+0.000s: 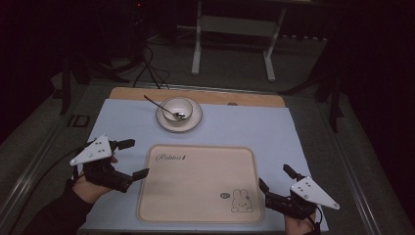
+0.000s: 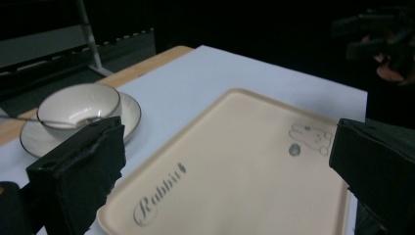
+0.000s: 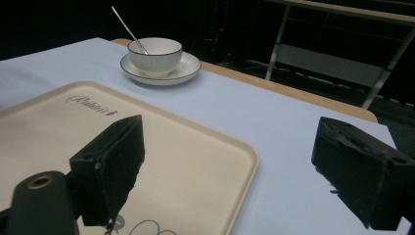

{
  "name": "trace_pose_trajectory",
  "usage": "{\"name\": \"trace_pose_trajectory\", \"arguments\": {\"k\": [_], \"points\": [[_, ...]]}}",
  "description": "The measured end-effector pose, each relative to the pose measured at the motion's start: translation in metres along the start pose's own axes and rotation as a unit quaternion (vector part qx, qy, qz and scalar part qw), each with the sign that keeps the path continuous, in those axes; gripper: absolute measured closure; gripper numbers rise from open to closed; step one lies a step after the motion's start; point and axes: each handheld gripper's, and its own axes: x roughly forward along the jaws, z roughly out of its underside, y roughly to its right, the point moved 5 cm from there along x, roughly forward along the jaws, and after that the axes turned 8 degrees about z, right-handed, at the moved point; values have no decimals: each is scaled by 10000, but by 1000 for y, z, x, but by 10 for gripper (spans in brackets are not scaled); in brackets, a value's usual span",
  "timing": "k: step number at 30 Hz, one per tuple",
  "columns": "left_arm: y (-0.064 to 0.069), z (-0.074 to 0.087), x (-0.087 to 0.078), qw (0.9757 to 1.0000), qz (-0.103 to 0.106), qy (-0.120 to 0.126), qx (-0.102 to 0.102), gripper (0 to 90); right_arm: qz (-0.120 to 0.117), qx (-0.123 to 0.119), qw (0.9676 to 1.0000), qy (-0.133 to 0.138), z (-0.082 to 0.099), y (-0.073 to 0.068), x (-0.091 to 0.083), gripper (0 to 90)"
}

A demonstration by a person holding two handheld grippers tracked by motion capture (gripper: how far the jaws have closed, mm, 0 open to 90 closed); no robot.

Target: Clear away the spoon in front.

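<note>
The room is dim, its walls lost in blackness. Grey carpeted floor (image 1: 230, 54) stretches behind the pale wooden tabletop (image 1: 195, 94), which a light blue cloth (image 1: 274, 132) covers. A white metal-legged table frame (image 1: 235, 29) stands farther back, with black cables (image 1: 149, 68) trailing across the floor.

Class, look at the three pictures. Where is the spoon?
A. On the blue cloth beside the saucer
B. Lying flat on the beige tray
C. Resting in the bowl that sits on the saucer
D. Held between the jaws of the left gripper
C: the spoon has its head inside the bowl, its handle leaning out over the rim, and the bowl stands on the saucer beyond the bare tray.
</note>
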Motion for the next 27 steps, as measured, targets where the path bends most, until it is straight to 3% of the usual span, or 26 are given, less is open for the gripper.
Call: {"name": "trace_pose_trajectory", "arguments": {"k": [6,15,27], "points": [[-20,-20,10,9998,-115,127,-92,17,-26,4,10000,37,-1,-1,-1,123],[-45,-32,18,9988,-351,227,-257,33,-74,-24,9999,99,-2,-3,-2,123],[-88,-21,34,9935,-720,317,-817,56,-84,-67,9998,193,-3,-5,-4,123]]}}
